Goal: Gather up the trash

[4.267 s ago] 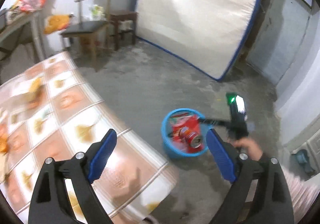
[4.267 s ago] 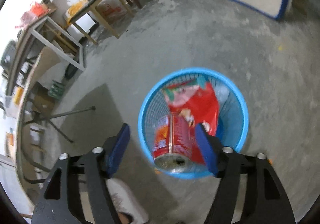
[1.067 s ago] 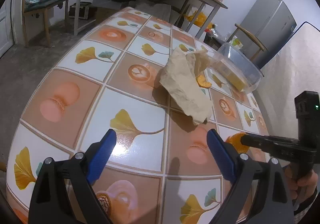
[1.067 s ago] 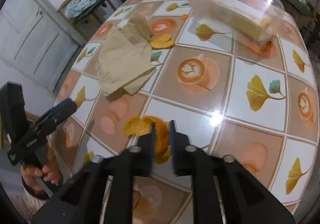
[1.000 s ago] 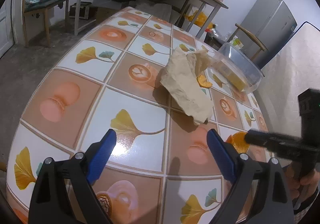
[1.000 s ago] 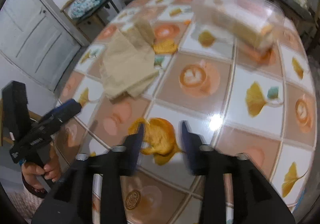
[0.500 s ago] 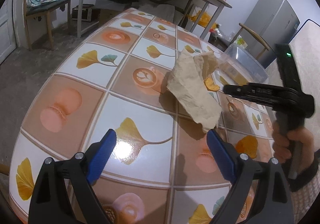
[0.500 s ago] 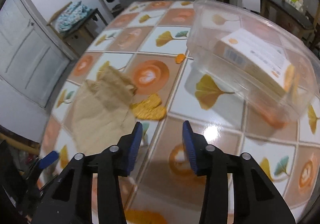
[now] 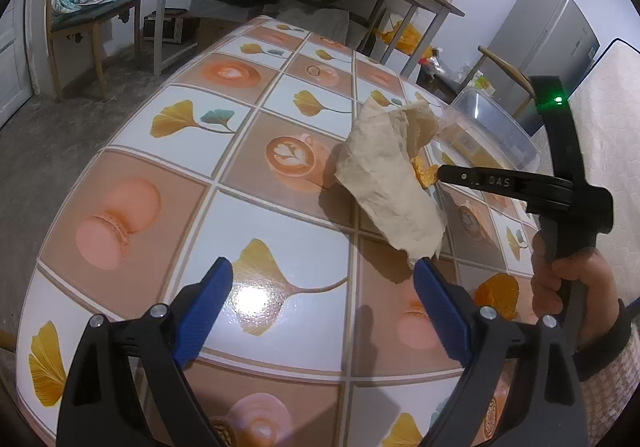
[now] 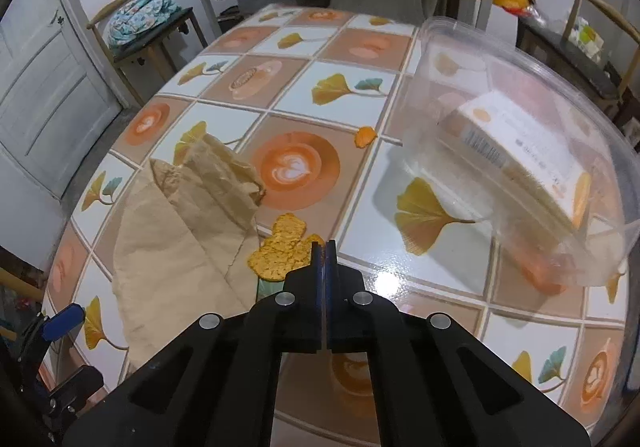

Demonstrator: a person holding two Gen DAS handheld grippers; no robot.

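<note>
Left wrist view
Peel: orange peel piece point(image 9: 425, 172), rough and curled, beside the crumpled paper bag point(image 9: 390, 183), toward the table's point(image 9: 256, 223) right edge.
Second peel: another peel point(image 9: 496, 293), near the right edge.
Surface: glossy tile-pattern cloth.
Left gripper point(image 9: 322, 301): blue pads wide apart, nothing between them, above the table's near edge.
Right gripper point(image 9: 442, 173): tips meet at the peel.

Right wrist view
Peel point(image 10: 280, 251): flat, pitted, orange-yellow, touching the bag's point(image 10: 188, 223) edge.
Right gripper point(image 10: 325, 245): jaws have just been closing, now pressed together on the peel's near edge.
Container: clear plastic tub point(image 10: 520, 151), toward the right edge.
</note>
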